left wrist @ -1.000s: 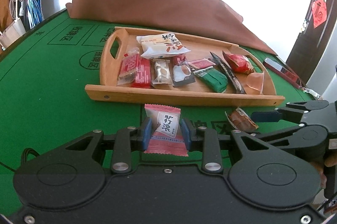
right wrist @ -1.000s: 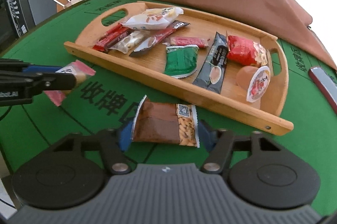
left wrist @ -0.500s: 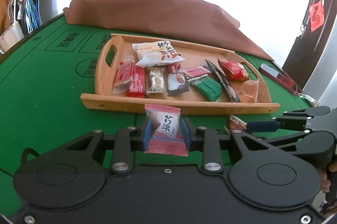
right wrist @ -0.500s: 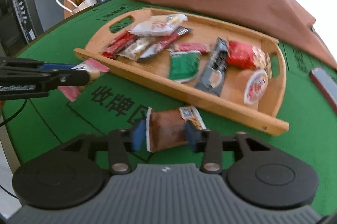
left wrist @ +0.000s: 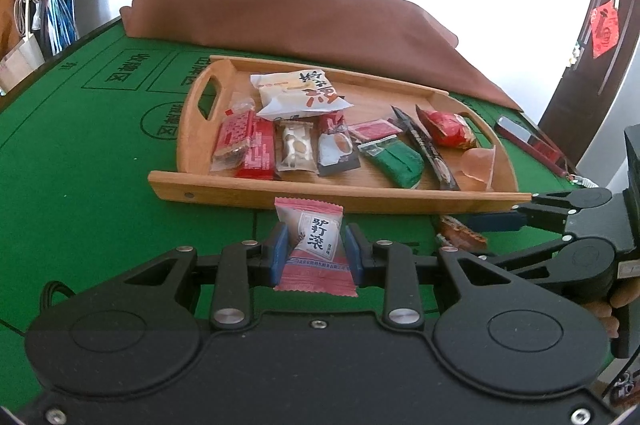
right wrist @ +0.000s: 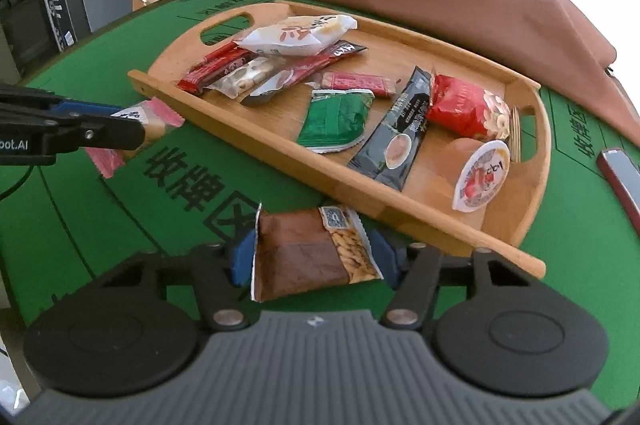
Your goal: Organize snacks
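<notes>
Left claw [left wrist: 315,254] is pinching a pink snack packet [left wrist: 313,243] just above the green worktop [left wrist: 80,165], right in front of the wooden tray [left wrist: 340,194]. Right claw [right wrist: 314,257] grips a brown peanut packet [right wrist: 308,251] near the tray's front edge.

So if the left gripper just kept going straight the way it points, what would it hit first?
Probably the near wall of the wooden tray, straight ahead of the left gripper and its pink snack packet. If held high enough, it might clear the wall.

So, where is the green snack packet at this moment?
The green packet lies flat in the wooden tray, near its front rim, between the small red bar and the black coffee stick.
</notes>
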Demonstrator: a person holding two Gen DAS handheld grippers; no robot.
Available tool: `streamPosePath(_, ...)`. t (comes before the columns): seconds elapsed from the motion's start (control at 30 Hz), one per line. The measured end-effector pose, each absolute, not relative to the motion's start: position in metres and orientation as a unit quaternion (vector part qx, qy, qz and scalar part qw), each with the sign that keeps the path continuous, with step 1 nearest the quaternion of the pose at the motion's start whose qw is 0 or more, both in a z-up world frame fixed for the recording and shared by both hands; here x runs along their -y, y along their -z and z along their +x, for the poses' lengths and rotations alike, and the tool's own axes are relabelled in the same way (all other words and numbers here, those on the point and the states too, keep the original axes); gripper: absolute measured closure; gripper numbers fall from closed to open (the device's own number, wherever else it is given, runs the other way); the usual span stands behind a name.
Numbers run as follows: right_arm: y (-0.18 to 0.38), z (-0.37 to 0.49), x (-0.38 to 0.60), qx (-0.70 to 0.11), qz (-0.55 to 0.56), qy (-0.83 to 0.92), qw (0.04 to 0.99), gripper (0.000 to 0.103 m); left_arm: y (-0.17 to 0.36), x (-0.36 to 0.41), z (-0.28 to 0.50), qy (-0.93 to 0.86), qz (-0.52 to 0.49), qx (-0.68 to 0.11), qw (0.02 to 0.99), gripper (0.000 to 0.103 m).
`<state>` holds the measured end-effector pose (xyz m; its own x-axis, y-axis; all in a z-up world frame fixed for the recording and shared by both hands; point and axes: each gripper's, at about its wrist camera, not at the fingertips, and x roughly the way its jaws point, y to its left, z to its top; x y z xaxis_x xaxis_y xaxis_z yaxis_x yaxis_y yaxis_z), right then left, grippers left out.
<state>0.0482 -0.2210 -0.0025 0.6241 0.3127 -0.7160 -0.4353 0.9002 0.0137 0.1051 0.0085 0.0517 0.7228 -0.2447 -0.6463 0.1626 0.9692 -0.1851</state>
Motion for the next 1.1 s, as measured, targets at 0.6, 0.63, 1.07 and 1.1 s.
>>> streamPosePath(0.6,-0.021,0.031,0.234,-0.369,-0.044,-0.16,0.915,0.079,-0.065,-0.001,0.108,0.121,-0.06,-0.338,0.931,0.074)
streamPosePath(0.63,-0.02,0.031,0.237,-0.372,-0.038,-0.159,0.914,0.076,-0.064,0.0,0.107,0.122,-0.058,-0.339,0.931,0.074)
streamPosePath(1.07,-0.002,0.006,0.278,-0.413,-0.039,-0.083,0.906,0.036,-0.062,0.0,0.11,0.126,-0.058,-0.343,0.929,0.074)
streamPosePath(1.1,-0.002,0.006,0.281,-0.412,-0.041,-0.068,0.908,0.036,-0.061,0.0,0.109,0.127,-0.058,-0.343,0.929,0.074)
